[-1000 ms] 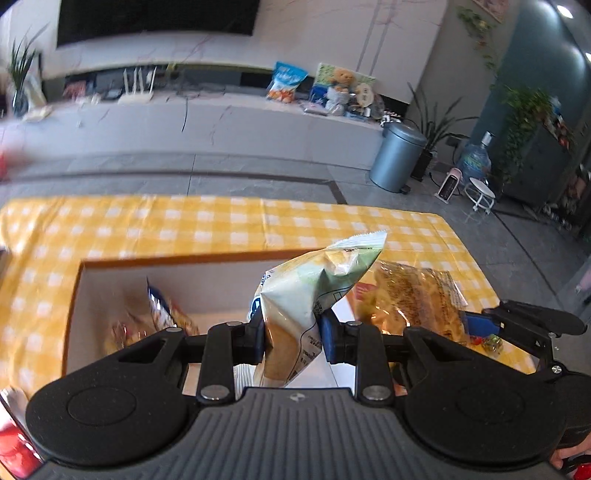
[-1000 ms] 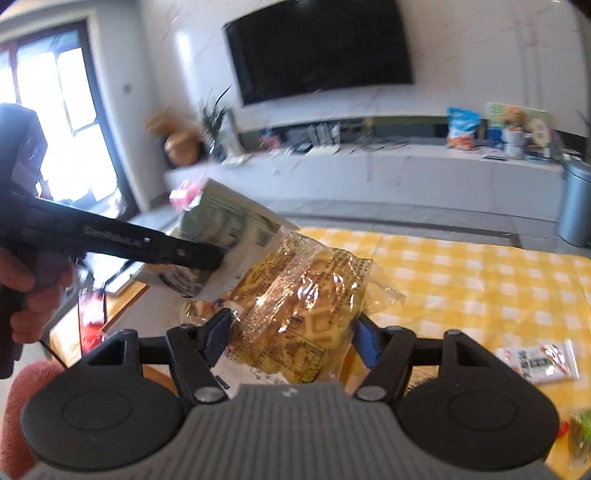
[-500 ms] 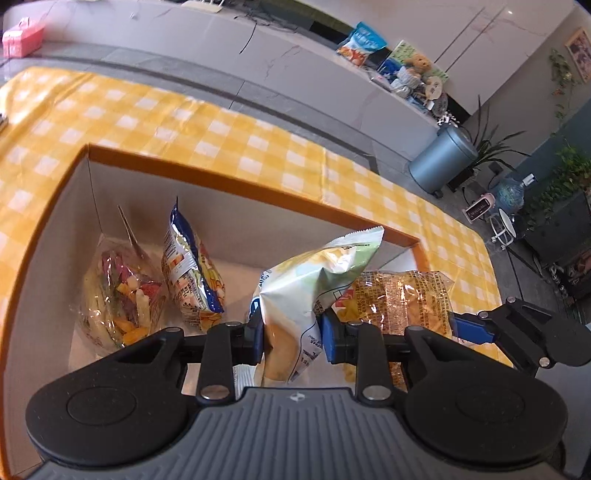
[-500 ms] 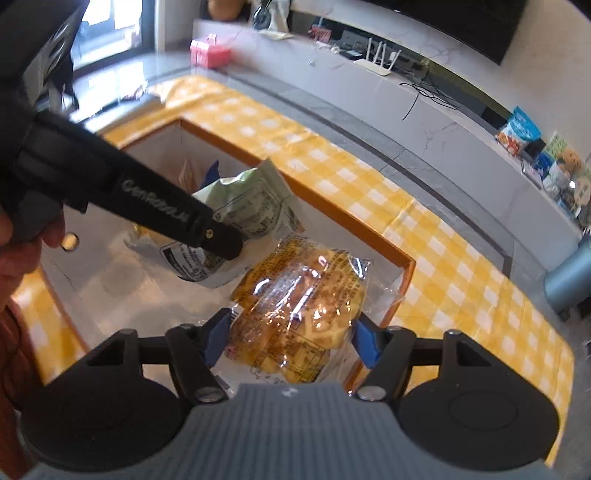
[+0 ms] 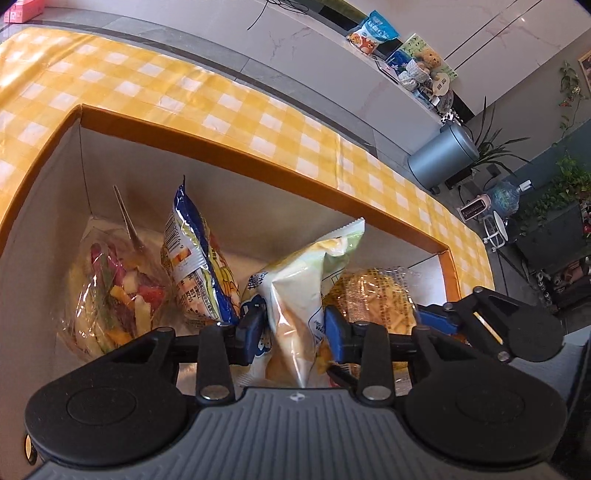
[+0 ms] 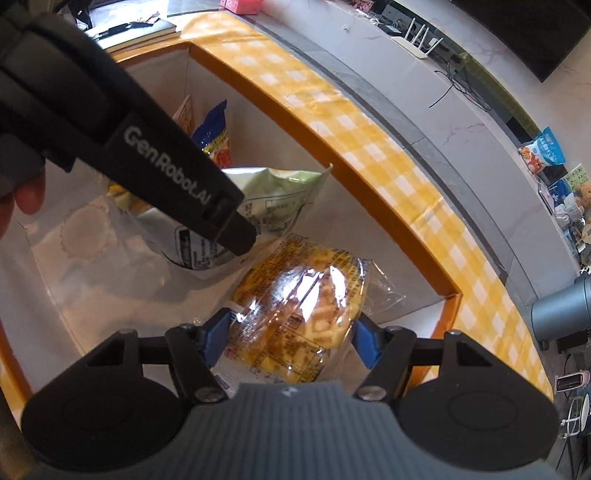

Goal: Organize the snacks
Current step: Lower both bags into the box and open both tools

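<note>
A yellow-and-white checked tablecloth (image 5: pixel 229 107) covers the table. Beyond it runs grey tiled floor (image 5: pixel 207 37), then a long white marble console (image 6: pixel 461 107) along the wall. On the console, at about one o'clock, a teddy bear (image 5: pixel 428 61) sits against a green picture card (image 5: pixel 413 44). A white router (image 6: pixel 415 40) with upright antennas stands further along it, near a black cable (image 6: pixel 448 83). At two o'clock a grey round bin (image 5: pixel 441 155) stands on the floor beside a leafy houseplant (image 5: pixel 491 140). Past it are a water jug (image 5: pixel 506 194) and a small white stool (image 5: pixel 493 229). A pink box (image 5: pixel 22 9) lies at eleven o'clock.
</note>
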A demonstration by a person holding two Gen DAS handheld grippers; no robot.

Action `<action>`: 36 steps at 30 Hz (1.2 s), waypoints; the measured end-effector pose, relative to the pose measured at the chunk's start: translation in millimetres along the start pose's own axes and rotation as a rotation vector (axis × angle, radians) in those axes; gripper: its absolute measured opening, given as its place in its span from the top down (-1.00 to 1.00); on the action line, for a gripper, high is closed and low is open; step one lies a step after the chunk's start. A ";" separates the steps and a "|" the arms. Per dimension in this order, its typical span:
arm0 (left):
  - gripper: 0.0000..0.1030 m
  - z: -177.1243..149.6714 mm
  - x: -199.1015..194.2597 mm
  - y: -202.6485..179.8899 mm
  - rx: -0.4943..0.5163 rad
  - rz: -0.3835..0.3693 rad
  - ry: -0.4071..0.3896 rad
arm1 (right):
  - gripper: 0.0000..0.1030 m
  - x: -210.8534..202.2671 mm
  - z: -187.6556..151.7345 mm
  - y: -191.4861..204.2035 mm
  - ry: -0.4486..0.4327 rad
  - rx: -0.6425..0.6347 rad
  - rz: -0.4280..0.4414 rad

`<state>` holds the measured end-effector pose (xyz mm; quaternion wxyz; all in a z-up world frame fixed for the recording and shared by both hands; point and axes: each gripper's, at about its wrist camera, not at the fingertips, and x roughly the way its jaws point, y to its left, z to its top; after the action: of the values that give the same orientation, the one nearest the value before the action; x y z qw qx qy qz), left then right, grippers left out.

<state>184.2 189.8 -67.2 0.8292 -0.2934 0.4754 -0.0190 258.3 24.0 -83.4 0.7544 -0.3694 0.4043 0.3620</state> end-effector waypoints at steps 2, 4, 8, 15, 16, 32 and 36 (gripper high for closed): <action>0.18 0.0 -0.6 -1.5 0.013 -0.004 -0.002 | -0.30 5.0 3.1 -0.6 0.011 -0.004 0.000; 0.11 -0.2 -0.2 -2.6 0.026 -0.002 -0.005 | -0.30 10.3 6.9 0.5 0.025 -0.013 0.002; -0.04 -0.9 -1.6 -1.5 0.028 -0.018 -0.002 | -0.30 20.2 13.6 2.5 0.044 -0.016 0.000; -0.22 -3.7 -8.5 -10.2 0.126 0.023 -0.022 | -0.39 24.8 14.0 -3.6 0.042 -0.005 0.004; -0.22 -4.3 -8.7 -10.9 0.132 0.021 -0.019 | -0.42 23.2 13.4 -3.5 0.041 -0.013 -0.002; 0.16 -13.2 0.2 -19.2 0.228 0.055 0.041 | -0.21 -5.1 3.4 -16.1 0.062 -0.041 0.044; 0.20 -9.5 2.8 -14.2 0.205 0.060 0.039 | -0.18 5.0 1.6 -18.7 0.080 -0.088 0.054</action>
<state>181.6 172.7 -65.8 0.8456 -0.1922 0.4956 -0.0485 276.8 17.9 -82.2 0.7107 -0.4052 0.4276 0.3844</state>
